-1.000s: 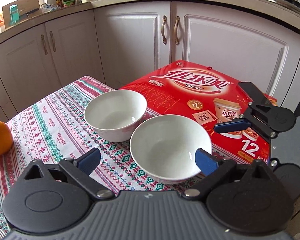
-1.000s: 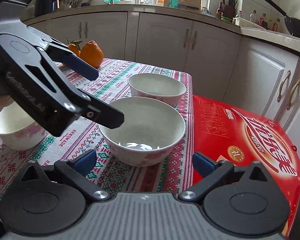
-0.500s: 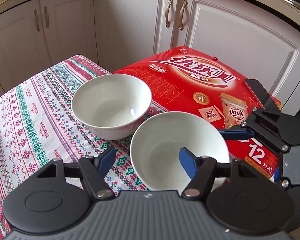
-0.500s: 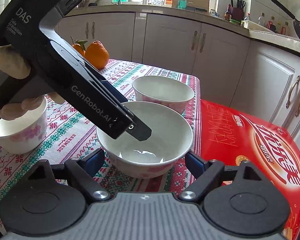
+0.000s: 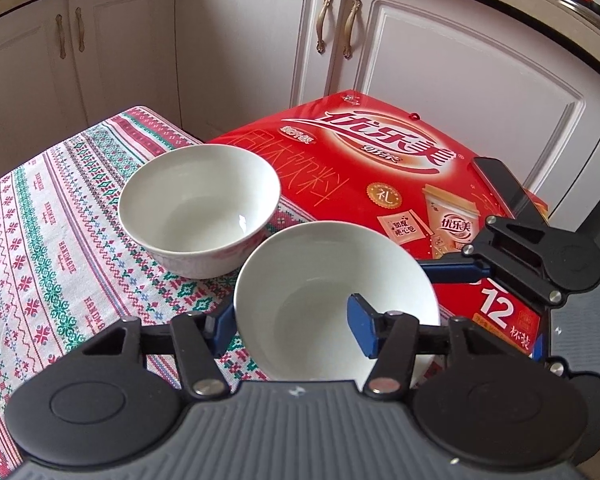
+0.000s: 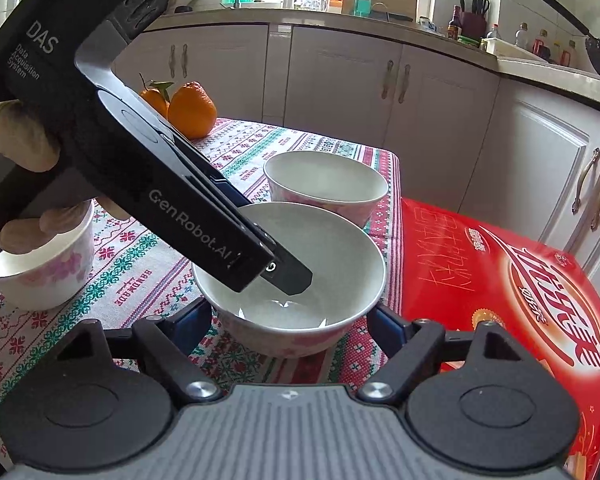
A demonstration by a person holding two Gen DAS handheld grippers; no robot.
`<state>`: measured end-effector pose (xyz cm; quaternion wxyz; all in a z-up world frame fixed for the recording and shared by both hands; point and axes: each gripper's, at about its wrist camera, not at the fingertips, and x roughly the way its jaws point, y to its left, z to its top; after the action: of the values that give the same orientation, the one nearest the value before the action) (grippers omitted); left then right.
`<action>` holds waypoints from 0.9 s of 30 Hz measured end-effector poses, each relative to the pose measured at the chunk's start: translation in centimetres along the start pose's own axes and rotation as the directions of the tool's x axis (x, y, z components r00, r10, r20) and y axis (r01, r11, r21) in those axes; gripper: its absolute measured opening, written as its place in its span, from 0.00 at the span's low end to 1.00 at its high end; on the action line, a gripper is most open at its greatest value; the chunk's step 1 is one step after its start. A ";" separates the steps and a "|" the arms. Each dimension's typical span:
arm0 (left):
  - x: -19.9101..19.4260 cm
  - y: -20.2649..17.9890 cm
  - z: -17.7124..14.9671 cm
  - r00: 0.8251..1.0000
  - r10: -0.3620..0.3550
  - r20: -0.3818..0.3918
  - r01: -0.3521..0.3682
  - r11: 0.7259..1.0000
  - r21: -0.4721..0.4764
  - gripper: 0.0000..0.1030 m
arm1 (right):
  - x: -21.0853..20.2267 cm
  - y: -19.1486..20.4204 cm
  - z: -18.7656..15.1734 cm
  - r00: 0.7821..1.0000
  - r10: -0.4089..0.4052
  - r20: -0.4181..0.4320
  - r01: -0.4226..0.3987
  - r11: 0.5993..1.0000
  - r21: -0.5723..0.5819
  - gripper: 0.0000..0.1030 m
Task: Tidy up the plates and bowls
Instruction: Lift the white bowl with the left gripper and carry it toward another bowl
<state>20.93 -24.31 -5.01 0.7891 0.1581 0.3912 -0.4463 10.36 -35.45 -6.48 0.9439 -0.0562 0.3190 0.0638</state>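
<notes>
Near bowl (image 5: 336, 300): my landmark; a white bowl on the patterned tablecloth (image 5: 40, 248), at the cloth's edge beside the red box (image 5: 380, 168).
Left gripper (image 5: 290, 322): I have it clamped on the near bowl's rim, one blue pad inside the bowl and the other outside against the wall; the jaws are as narrow as they go.
Right gripper (image 6: 290, 326): its jaws are closing around the near bowl, which sits between them; the pads lie just beside its outer wall, and I cannot tell whether they press on it.
Second bowl (image 5: 200, 212): just behind the near bowl, apart from it, upright and empty.
Small cup-bowl (image 6: 40, 268): left of the near bowl in the right wrist view, below my gloved hand (image 6: 20, 152).
Oranges (image 6: 190, 110): far beyond the near bowl, at the back of the cloth.
</notes>
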 end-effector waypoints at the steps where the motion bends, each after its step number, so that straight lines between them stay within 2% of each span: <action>1: -0.1 0.0 0.0 1.000 -0.001 0.001 0.001 1.000 0.000 0.55 | 0.0 0.0 0.0 1.000 0.001 -0.001 -0.001 1.000 0.001 0.85; 14: -3.0 -1.0 -0.6 0.999 -0.003 0.037 0.003 1.000 -0.003 0.55 | -2.1 1.1 0.7 1.000 0.009 0.009 -0.009 1.000 -0.003 0.85; 27: -8.1 -1.5 -2.7 0.995 0.028 0.097 -0.024 0.999 -0.035 0.55 | -5.6 4.3 1.5 0.998 0.047 0.048 -0.045 0.998 -0.037 0.85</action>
<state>16.02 -18.82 -0.42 0.8156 0.1280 0.3575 -0.4366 6.12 -31.47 -2.15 0.9486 -0.0643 0.2958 0.0924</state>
